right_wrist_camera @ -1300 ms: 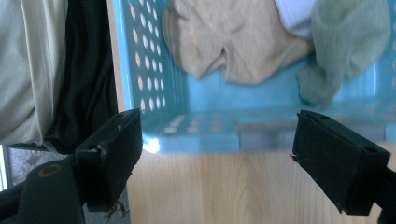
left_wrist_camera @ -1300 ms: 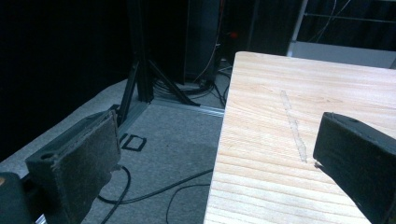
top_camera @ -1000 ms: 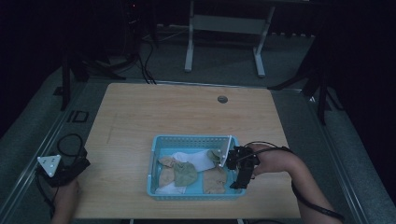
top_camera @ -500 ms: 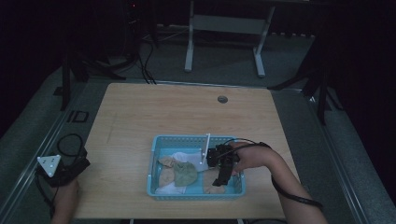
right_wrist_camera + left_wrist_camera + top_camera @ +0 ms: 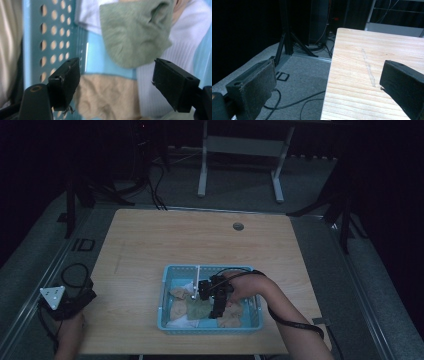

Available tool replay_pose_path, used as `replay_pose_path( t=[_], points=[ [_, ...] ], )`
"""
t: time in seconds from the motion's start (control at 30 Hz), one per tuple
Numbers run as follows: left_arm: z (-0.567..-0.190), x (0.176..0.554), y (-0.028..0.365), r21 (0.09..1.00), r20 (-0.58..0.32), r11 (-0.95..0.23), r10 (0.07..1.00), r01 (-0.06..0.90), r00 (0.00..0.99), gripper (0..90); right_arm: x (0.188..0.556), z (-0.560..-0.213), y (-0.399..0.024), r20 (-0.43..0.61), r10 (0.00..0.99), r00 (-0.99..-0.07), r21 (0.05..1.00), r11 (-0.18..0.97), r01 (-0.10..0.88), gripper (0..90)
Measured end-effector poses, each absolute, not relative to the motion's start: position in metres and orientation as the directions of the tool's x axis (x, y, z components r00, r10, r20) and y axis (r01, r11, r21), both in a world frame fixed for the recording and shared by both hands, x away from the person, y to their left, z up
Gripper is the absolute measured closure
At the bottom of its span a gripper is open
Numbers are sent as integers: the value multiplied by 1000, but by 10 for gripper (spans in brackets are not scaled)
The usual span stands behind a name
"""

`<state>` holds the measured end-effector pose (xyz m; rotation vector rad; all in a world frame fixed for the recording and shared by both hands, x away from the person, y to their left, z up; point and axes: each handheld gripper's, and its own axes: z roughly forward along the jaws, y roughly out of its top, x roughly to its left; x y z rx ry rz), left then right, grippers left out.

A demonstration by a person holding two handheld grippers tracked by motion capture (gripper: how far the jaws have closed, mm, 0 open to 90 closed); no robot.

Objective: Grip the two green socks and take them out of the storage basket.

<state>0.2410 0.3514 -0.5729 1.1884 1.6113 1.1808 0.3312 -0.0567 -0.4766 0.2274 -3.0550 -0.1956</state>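
At the table's near left edge the left gripper (image 5: pixel 67 305) rests with its jaws spread and nothing between them, while right of centre the shallow light-blue perforated plastic basket (image 5: pixel 165 292) holds a loose heap of small cloths. The right gripper (image 5: pixel 116 82), whose jaws have just been closing a little yet stand wide with nothing pinched, hangs over the sage-green knitted cloth (image 5: pixel 135 32) in that heap. It would do best to sink straight down, pinch 1 raised fold of green alone and spare the white ribbed cloth (image 5: pixel 180 50) and tan cloth (image 5: pixel 107 97); no writing is legible.
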Motion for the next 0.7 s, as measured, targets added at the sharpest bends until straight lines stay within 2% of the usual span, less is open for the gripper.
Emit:
replay_pose_path(
  t=[0.4,0.6,0.7],
  points=[
    [-573,241,351,966,-67,124,968,228,-243,7,342,-488,-31,34,-174,-984,138,976,-167,227],
    [-573,241,352,965,-68,125,967,230,-244,7,345,-503,-26,35,-172,-984,103,980,-168,259],
    [-573,241,351,965,-67,125,967,230,-244,7,344,-508,-25,30,-174,-984,88,981,-171,308]
  ],
)
